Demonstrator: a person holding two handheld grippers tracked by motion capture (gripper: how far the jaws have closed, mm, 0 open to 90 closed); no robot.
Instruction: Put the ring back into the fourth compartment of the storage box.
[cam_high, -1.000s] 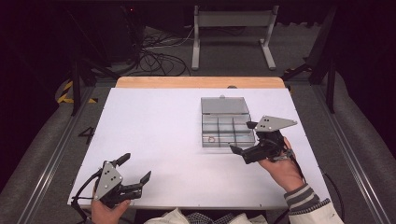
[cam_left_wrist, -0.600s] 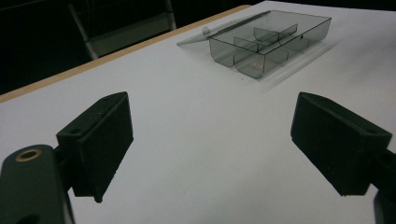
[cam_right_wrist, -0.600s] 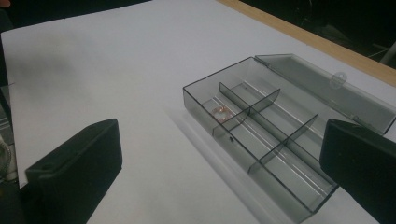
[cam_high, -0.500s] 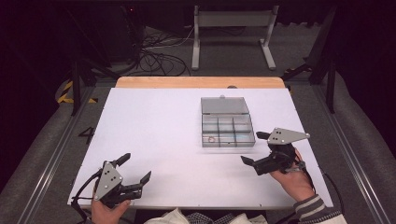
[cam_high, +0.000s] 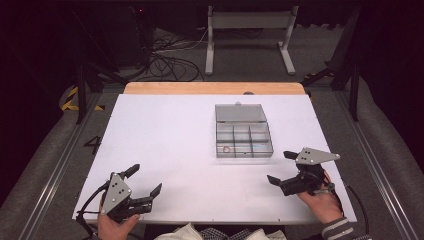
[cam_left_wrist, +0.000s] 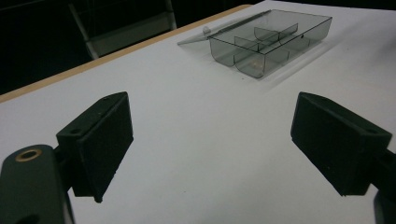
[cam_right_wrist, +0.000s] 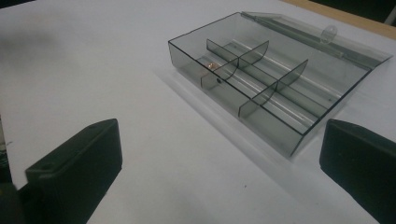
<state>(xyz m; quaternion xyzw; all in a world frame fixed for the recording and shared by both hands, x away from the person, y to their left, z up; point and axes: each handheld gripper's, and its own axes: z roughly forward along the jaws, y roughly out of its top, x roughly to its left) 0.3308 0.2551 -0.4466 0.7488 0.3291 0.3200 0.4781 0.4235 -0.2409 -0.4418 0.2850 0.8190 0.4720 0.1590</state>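
Observation:
A clear grey compartment box (cam_high: 243, 138) lies open on the white table (cam_high: 165, 140), its lid (cam_high: 240, 113) folded flat behind it. A small reddish ring (cam_high: 226, 148) sits in the box's near-left compartment. My right gripper (cam_high: 282, 167) rests near the table's right front, just right of and below the box, jaws wide open and empty. In the right gripper view the box (cam_right_wrist: 268, 81) lies ahead with the ring (cam_right_wrist: 211, 66) inside. My left gripper (cam_high: 145, 180) is at the left front edge, open and empty; in the left gripper view the box (cam_left_wrist: 268, 44) is far ahead.
A bare wooden strip (cam_high: 215, 88) edges the table's far side. Beyond it on the dark floor are cables (cam_high: 167, 60) and a metal stand (cam_high: 250, 35). Grey padded rails run along both table sides.
My right gripper has drawn back from the box's right side toward the right front of the table and lower. The left gripper has stayed put.

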